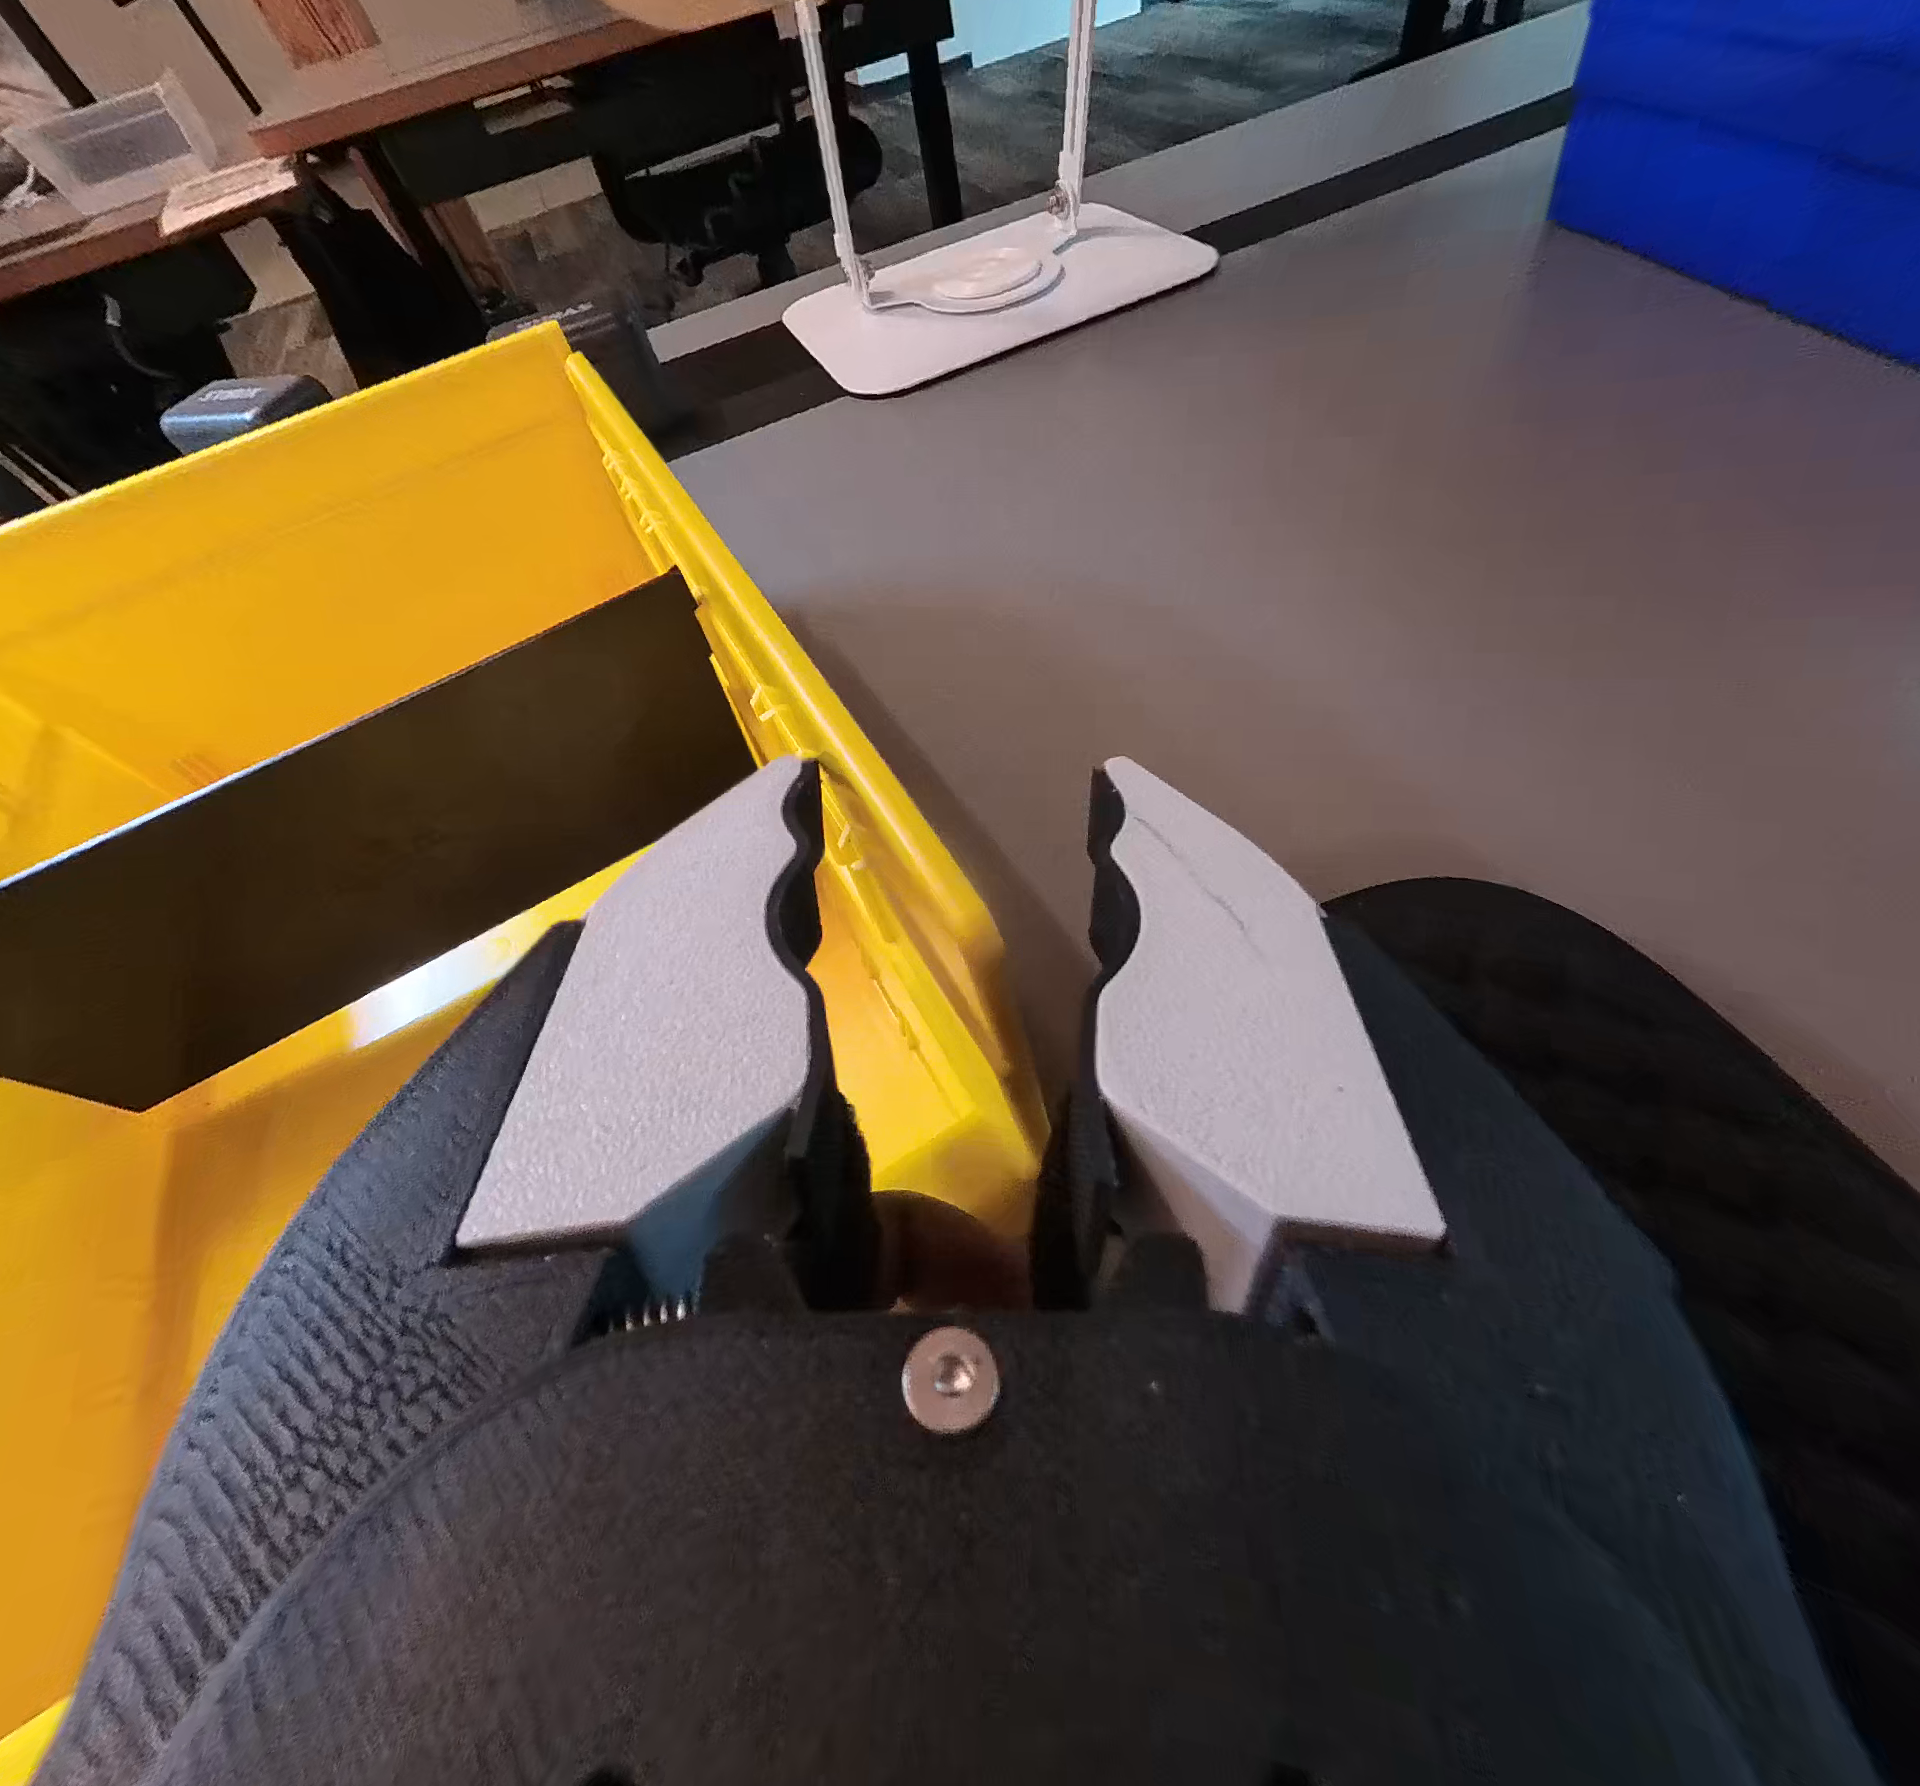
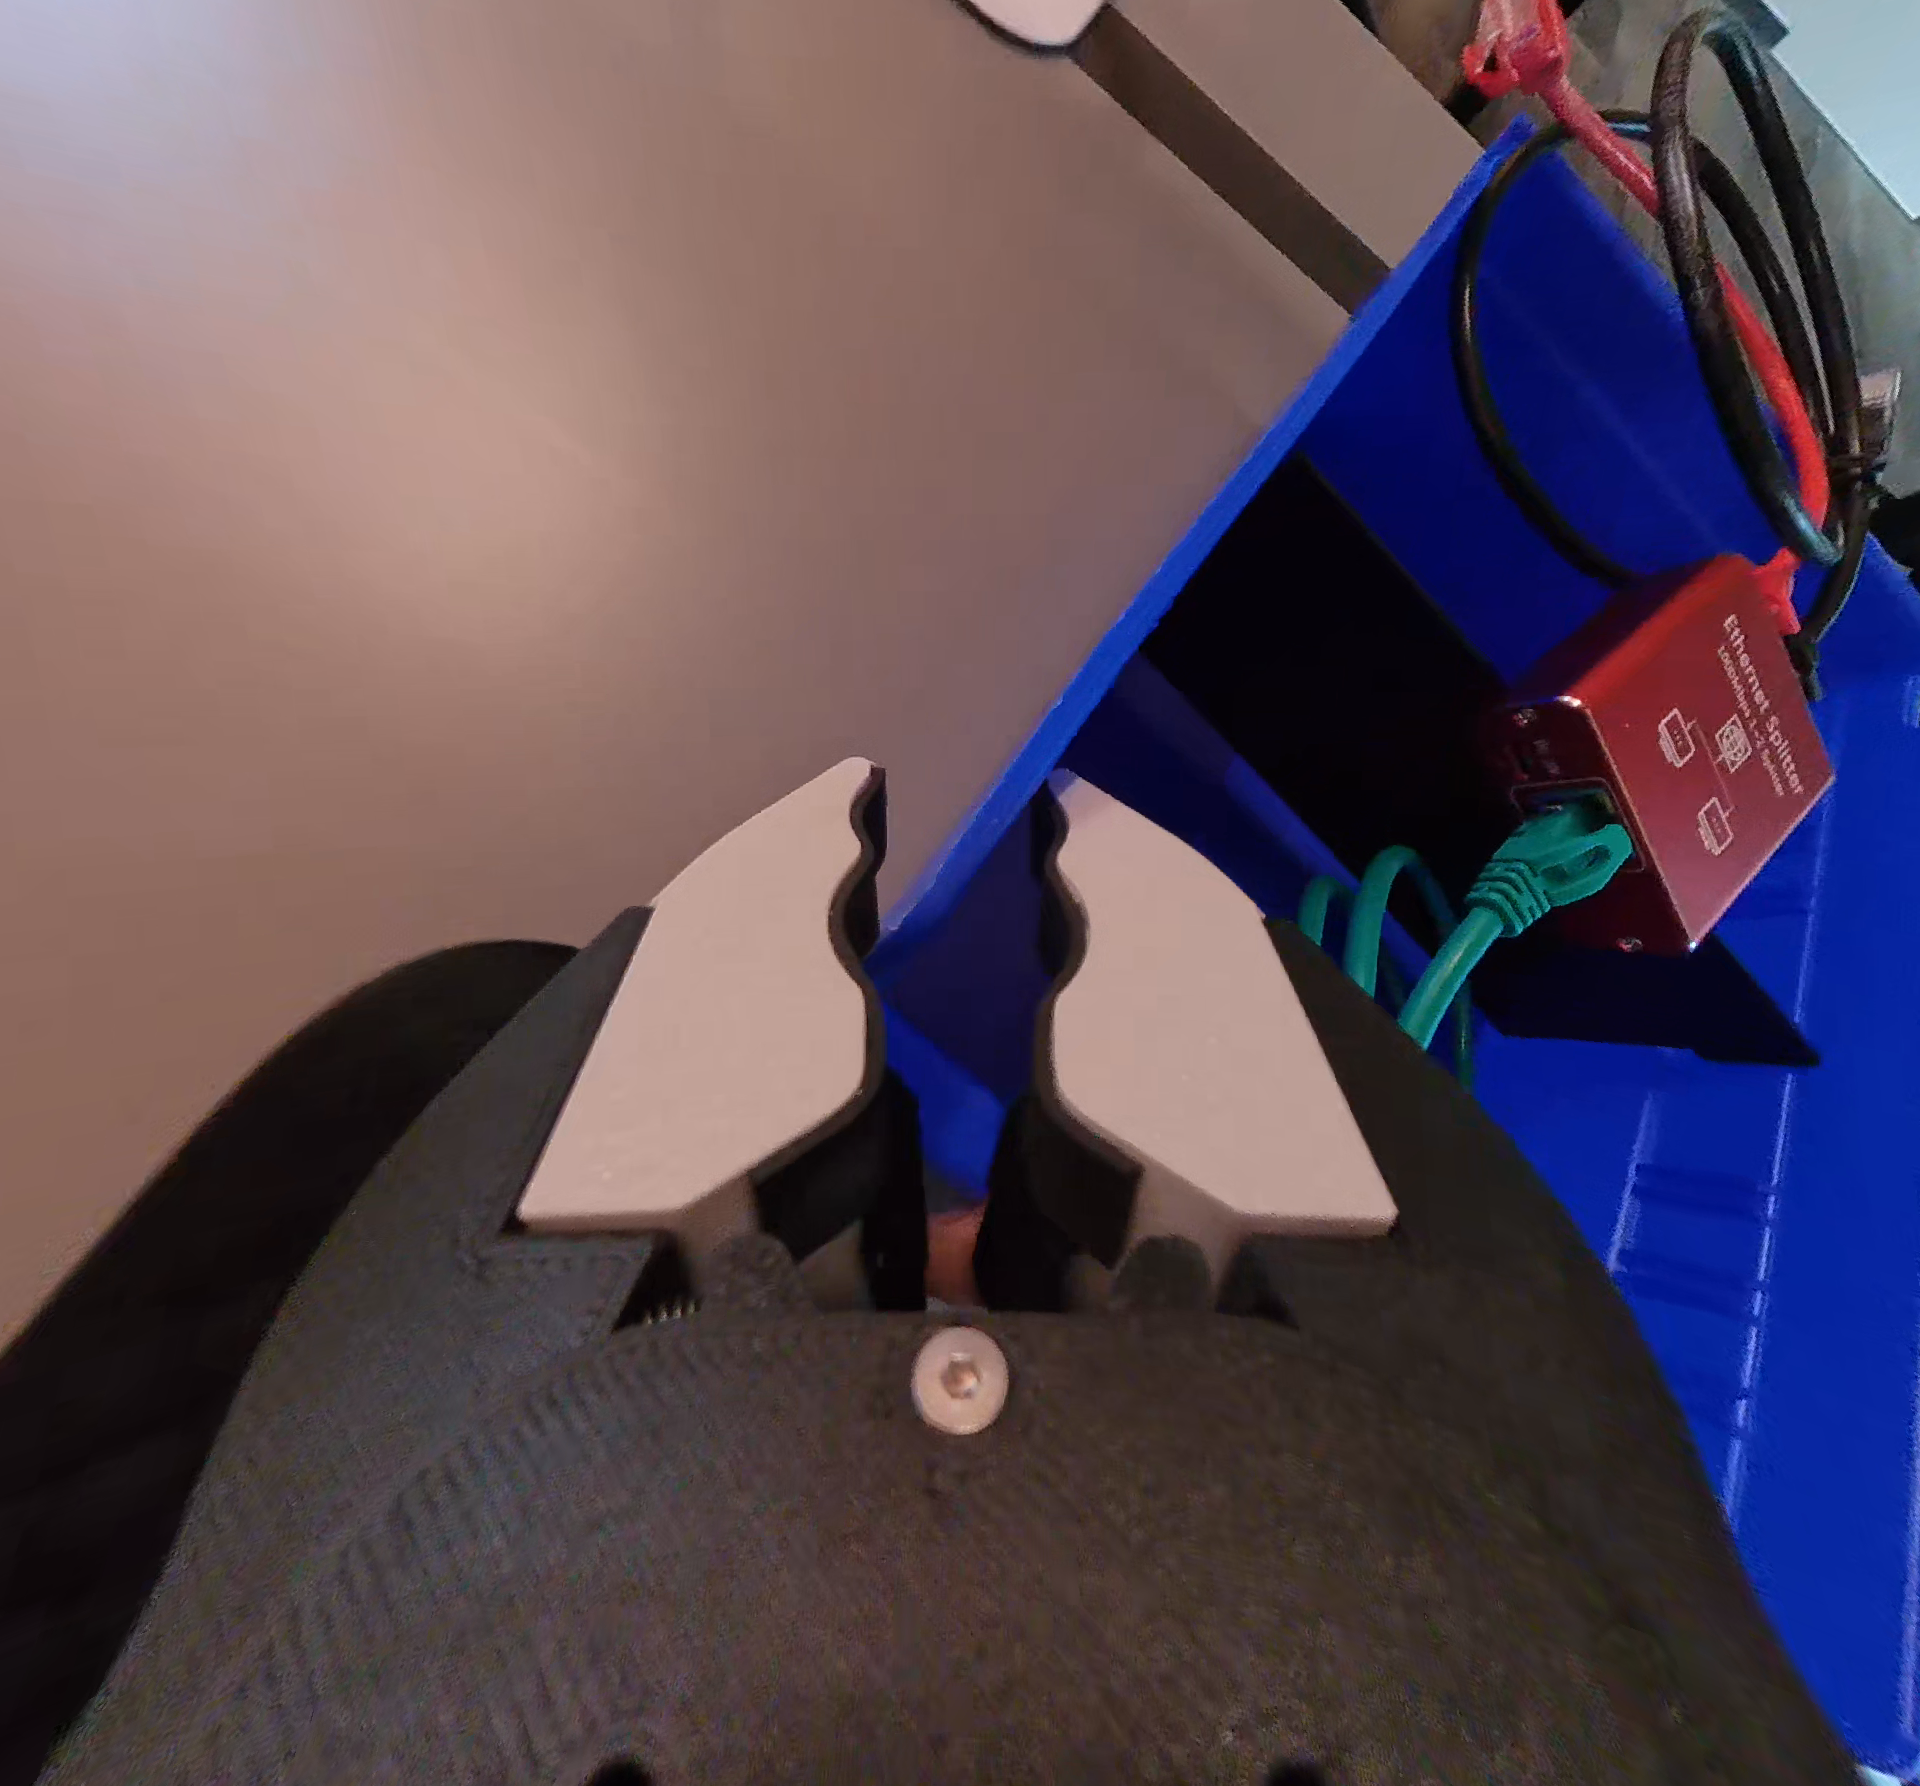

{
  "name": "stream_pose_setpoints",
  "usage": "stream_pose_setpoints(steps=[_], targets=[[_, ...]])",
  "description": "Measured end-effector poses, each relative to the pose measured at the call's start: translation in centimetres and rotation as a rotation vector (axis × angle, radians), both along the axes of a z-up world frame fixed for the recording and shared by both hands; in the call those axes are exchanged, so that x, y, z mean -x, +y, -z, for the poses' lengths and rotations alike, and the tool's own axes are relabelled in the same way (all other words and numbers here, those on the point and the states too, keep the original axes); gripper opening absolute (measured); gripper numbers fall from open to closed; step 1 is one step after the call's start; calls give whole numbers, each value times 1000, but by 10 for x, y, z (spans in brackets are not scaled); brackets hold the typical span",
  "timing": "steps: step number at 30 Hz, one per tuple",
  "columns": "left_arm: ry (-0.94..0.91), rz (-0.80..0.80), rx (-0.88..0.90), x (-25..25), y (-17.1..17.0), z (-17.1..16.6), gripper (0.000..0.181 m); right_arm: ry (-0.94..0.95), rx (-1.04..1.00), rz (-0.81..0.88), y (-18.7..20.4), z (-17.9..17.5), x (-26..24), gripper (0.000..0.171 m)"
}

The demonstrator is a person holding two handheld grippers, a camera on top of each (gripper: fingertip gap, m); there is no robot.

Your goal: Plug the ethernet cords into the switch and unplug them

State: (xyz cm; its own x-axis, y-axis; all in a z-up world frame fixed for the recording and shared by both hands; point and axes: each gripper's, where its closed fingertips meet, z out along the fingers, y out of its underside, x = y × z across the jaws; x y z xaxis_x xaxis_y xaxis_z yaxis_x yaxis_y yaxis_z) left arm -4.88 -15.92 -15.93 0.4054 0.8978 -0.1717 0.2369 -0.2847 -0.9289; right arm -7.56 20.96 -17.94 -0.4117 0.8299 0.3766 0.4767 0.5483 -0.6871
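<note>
In the right wrist view a small dark red switch box (image 2: 1673,780) lies inside a blue bin (image 2: 1351,448), against a black divider (image 2: 1340,656). A green ethernet cord (image 2: 1496,905) is plugged into one of its near ports. A red cord (image 2: 1558,74) and black cords (image 2: 1704,261) loop from its far end over the bin's edge. My right gripper (image 2: 961,801) is open and empty, over the bin's near wall, left of the switch. My left gripper (image 1: 956,801) is open and empty, over the right rim of a yellow bin (image 1: 727,593).
The yellow bin holds a black divider (image 1: 364,863). The blue bin also shows at the far right in the left wrist view (image 1: 1745,136). A white stand (image 1: 997,292) rests at the far edge of the grey table (image 1: 1351,593). Desks and chairs lie beyond. Tip to tip, the grippers are about 40 centimeters apart.
</note>
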Motion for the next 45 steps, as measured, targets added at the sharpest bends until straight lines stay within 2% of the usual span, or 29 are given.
stream_pose_setpoints(steps=[6, 13, 19, 23, 27, 32, 37, 40, 42, 45], targets=[[12, 1, -6, -3, -6, -7, 52, -3, 35, -96, -66, -1, 6, 29], [132, -2, -85, -16, -29, -44, 54, 5, 125, -283, -174, 0, 1, 42], [239, -172, -112, -26, -94, -67, 54, 44, 77, -427, -257, 2, -9, 47], [241, -321, -145, -32, -148, -62, 56, 55, 79, -526, -296, 2, -13, 49], [191, -440, -118, -37, -190, -42, 60, 83, 121, -623, -325, 1, -12, 50], [92, -446, -144, -32, -204, -8, 65, 130, 235, -746, -337, -3, -21, 48], [56, -412, -202, -22, -202, 8, 66, 460, 530, -762, -340, -68, -47, 38], [63, -449, -190, -22, -206, 8, 65, 358, 582, -780, -363, -61, -65, 40], [37, -478, -183, -21, -209, 13, 64, 276, 525, -778, -380, -43, -70, 46], [-3, -481, -154, -19, -208, 19, 51, 212, 421, -747, -391, -26, -66, 54]])
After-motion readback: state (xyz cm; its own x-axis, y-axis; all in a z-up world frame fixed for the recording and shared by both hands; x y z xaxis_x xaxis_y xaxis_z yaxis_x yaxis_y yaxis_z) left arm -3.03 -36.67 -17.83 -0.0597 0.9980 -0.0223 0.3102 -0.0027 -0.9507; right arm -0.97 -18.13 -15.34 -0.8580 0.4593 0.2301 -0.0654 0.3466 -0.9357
